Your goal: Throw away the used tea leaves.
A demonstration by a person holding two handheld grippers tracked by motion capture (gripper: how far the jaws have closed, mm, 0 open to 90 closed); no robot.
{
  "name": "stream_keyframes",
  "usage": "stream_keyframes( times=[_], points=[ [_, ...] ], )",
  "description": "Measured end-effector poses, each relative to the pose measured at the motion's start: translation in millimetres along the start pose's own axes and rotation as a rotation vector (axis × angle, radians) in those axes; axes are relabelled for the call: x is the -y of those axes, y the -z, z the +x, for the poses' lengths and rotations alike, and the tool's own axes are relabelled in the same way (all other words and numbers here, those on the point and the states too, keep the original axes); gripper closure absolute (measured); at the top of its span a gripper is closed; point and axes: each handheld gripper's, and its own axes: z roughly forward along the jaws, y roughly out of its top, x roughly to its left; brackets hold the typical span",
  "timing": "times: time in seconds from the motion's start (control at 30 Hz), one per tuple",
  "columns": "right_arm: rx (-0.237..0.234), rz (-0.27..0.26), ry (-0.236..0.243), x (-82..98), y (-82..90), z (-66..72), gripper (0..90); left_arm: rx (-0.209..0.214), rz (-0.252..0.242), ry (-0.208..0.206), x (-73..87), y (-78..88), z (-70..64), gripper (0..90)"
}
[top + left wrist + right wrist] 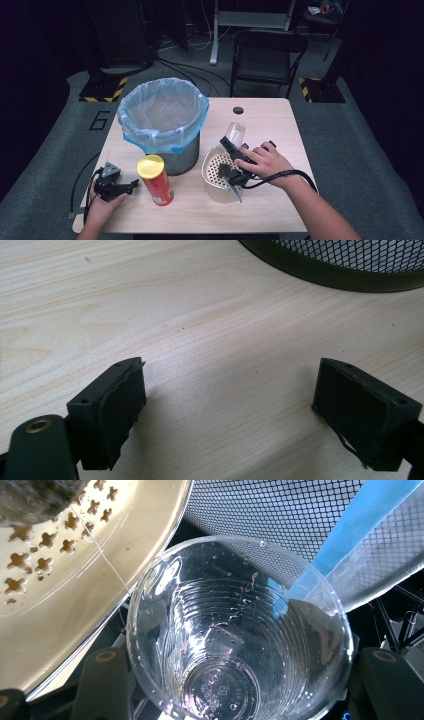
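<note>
A clear plastic cup (pixel 235 132) (pixel 235 630), wet inside, is held tilted above the far rim of a cream perforated colander (pixel 212 179) (pixel 75 570). My right gripper (pixel 231 144) (pixel 240 682) is shut on the cup, one jaw on each side of its wall. The colander stands on the table just right of a mesh bin (pixel 176 159) (pixel 280 515) lined with a pale blue bag (pixel 162 112) (pixel 345 535). My left gripper (pixel 120 189) (pixel 230 405) rests open on the wood near the table's left front corner, with nothing between its jaws.
A red snack can with a yellow lid (pixel 155 180) stands upright between the left gripper and the bin. The bin's dark base (pixel 340 275) lies just beyond the left jaws. A folding chair (pixel 267 57) stands past the table's far edge (pixel 250 99).
</note>
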Motion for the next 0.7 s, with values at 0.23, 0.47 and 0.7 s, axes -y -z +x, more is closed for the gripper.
stream_keyframes(
  times=[0.23, 0.47, 0.7],
  points=[
    [0.002, -0.001, 0.004, 0.1, 0.6, -1.1, 36.4, 0.000, 0.000, 0.000, 0.0, 0.0, 0.0, 13.1],
    [0.010, -0.002, 0.008, -0.5, 1.1, -1.2, 36.4, 0.000, 0.000, 0.000, 0.0, 0.0, 0.0, 13.1],
    [0.016, -0.003, 0.010, -0.3, 2.0, -2.8, 36.4, 0.000, 0.000, -0.001, 0.0, 0.0, 0.1, 13.1]
  ],
)
